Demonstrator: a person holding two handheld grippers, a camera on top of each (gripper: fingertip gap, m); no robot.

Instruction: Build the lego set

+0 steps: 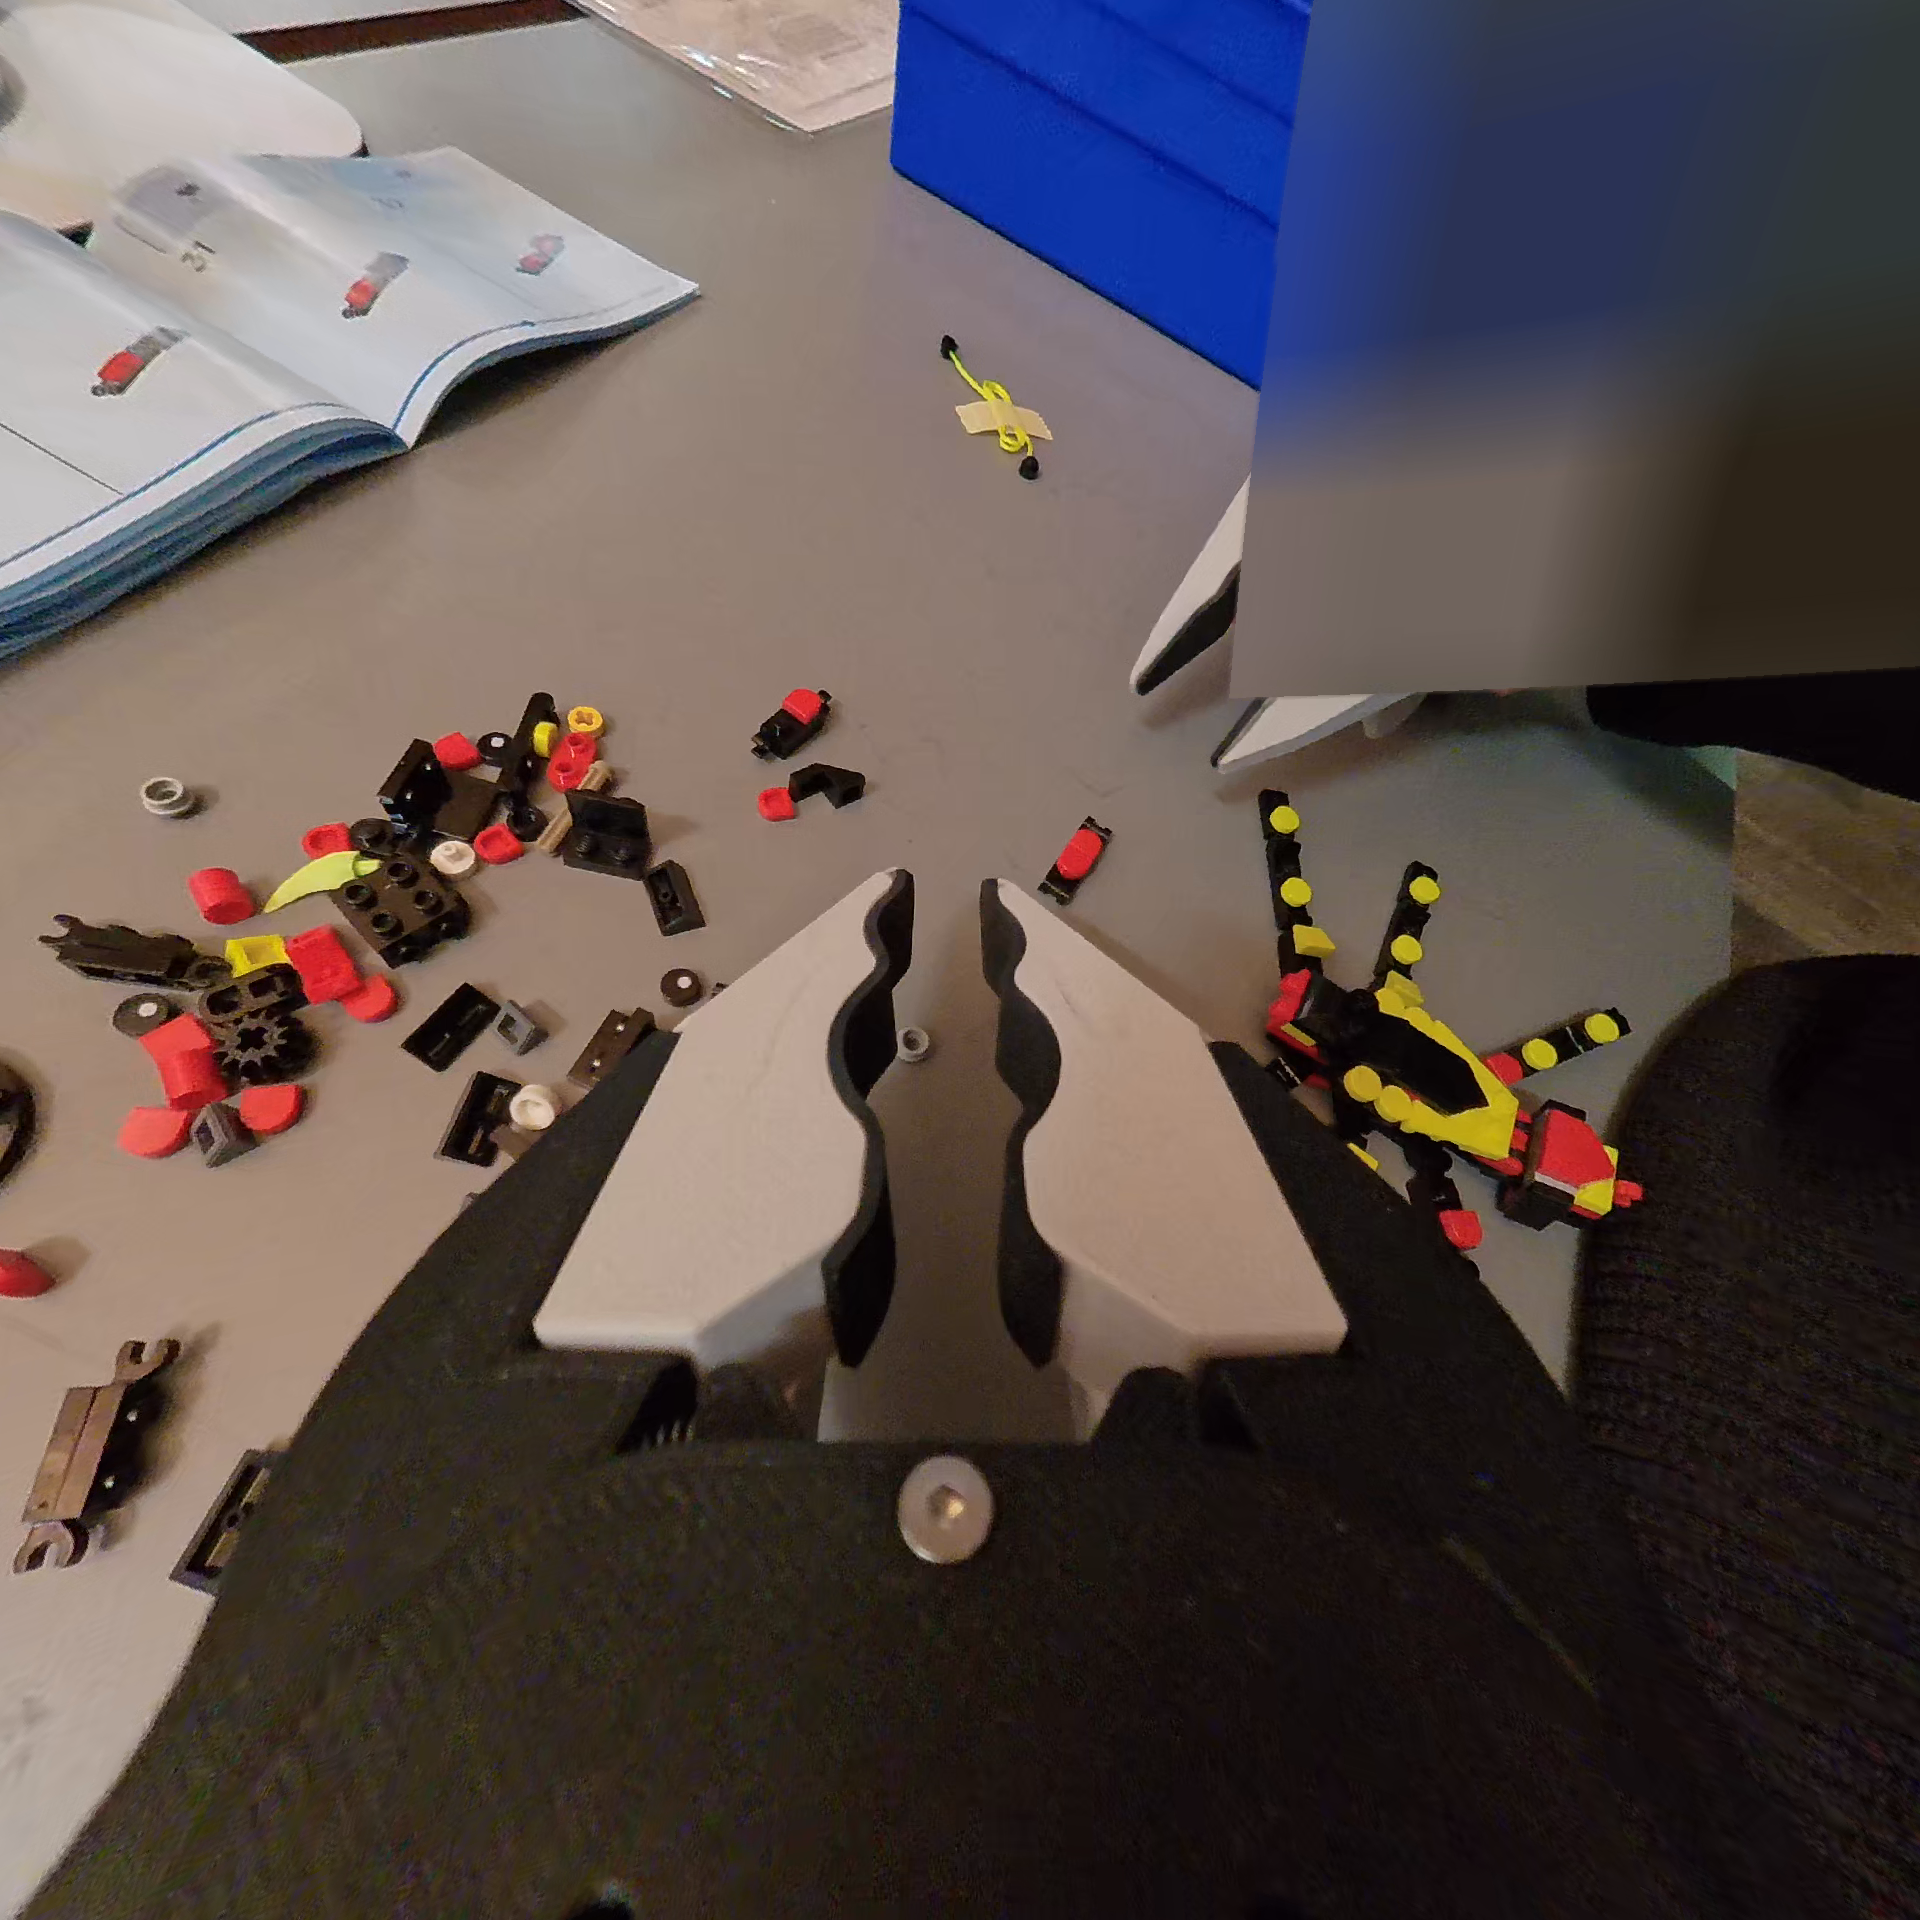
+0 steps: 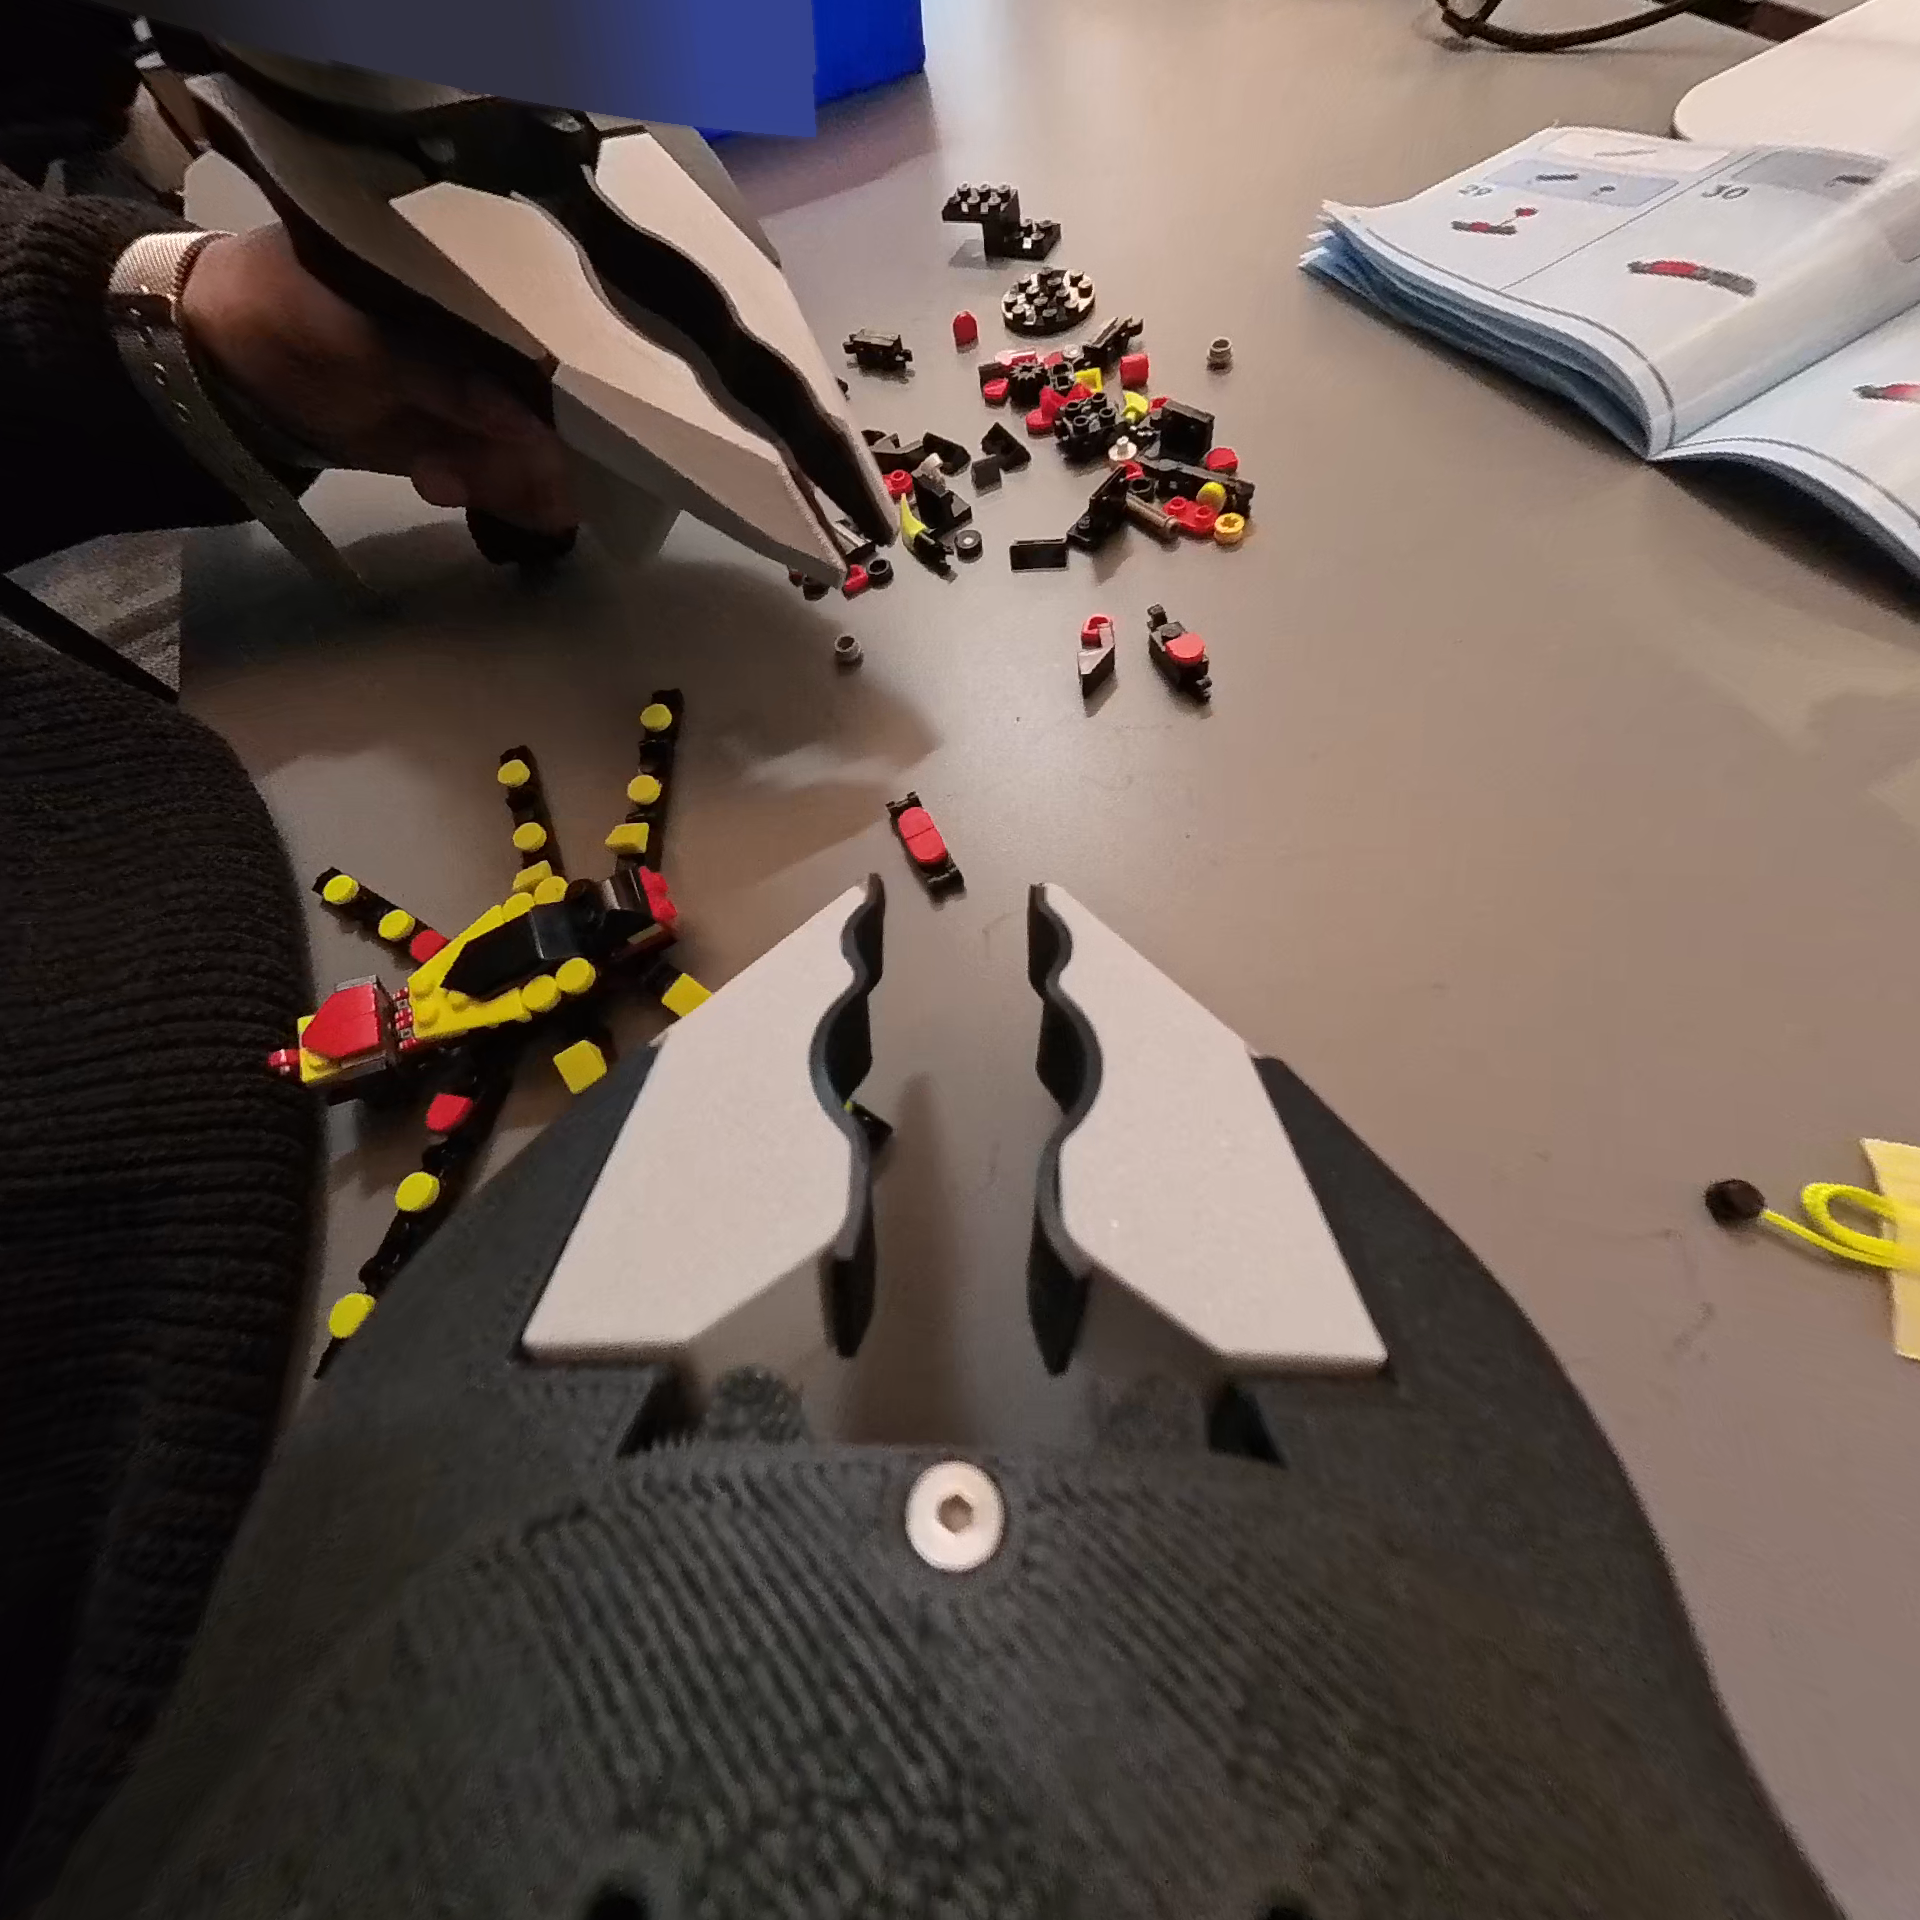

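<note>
A black, yellow and red spider-like Lego model (image 1: pixel 1423 1081) lies on the grey table, to the right of my left gripper (image 1: pixel 945 891). It also shows in the right wrist view (image 2: pixel 499 977). My left gripper is narrowly open and empty, low over a small grey round stud (image 1: pixel 912 1042). A pile of loose black, red and yellow pieces (image 1: pixel 395 914) lies to its left. My right gripper (image 2: pixel 956 894) is open and empty. A small red-and-black piece (image 2: pixel 923 840) lies just beyond its left fingertip. The left gripper (image 2: pixel 857 545) shows there at the pile's edge (image 2: pixel 1091 436).
An open instruction booklet (image 1: pixel 260 343) lies at the back left; it also shows in the right wrist view (image 2: pixel 1662 301). A blue box (image 1: pixel 1091 177) stands at the back. A yellow-green string with tape (image 1: pixel 997 410) lies apart. A dark sleeve (image 2: pixel 125 1039) borders the model. There is about 9 centimetres between the tips of the two grippers. My right tips are roughly 4 centimetres from the small red-and-black piece (image 2: pixel 923 840). My left wrist view (image 1: pixel 1076 856) looks at it from another angle.
</note>
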